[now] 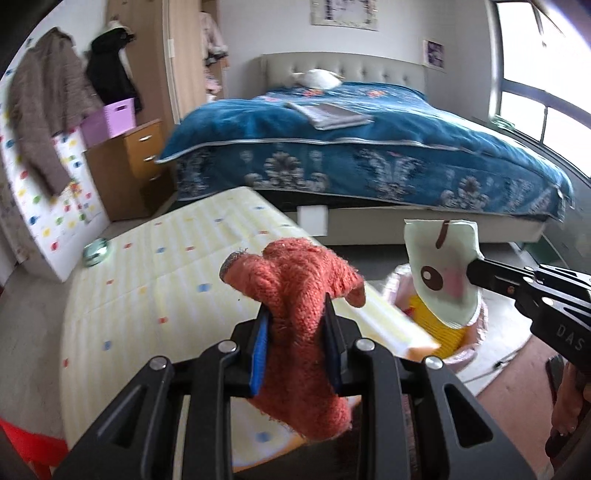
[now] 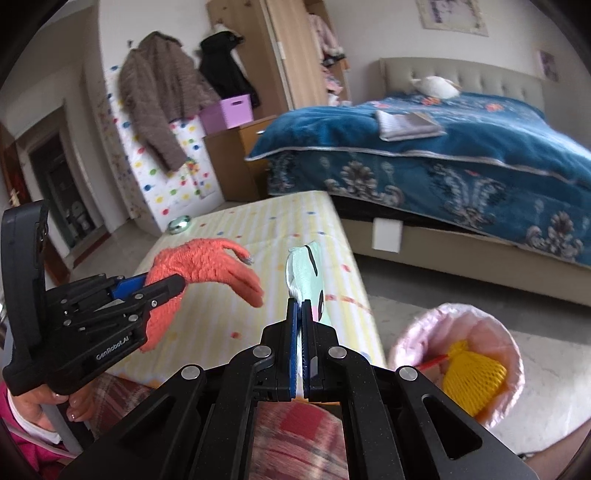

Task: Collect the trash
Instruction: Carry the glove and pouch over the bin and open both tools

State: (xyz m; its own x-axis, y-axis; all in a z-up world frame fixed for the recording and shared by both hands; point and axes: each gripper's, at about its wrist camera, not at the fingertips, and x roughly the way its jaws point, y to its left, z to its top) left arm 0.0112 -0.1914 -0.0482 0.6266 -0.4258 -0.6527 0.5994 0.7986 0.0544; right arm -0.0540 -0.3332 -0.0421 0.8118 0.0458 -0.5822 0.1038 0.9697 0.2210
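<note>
Both claws are loaded: our left gripper [image 1: 295, 328] clenches the orange glove [image 1: 299, 295] at frame centre, our right gripper [image 2: 301, 317] pinches the pale wrapper [image 2: 304, 269] edge-on. In the right view the bin [image 2: 513, 354], pink-lined with a yellow net [image 2: 472, 376] inside, sits at lower right, beside the mat [image 2: 258, 221]. We judge the drop comes next: carry the wrapper right and down until it hangs over the rim, then let go; the light wrapper may drift or cling. Glove follows.

A bed [image 1: 369, 147] under a blue cover is set against a white wall [image 1: 280, 33]; daylight is admitted through a window [image 1: 535, 74].
</note>
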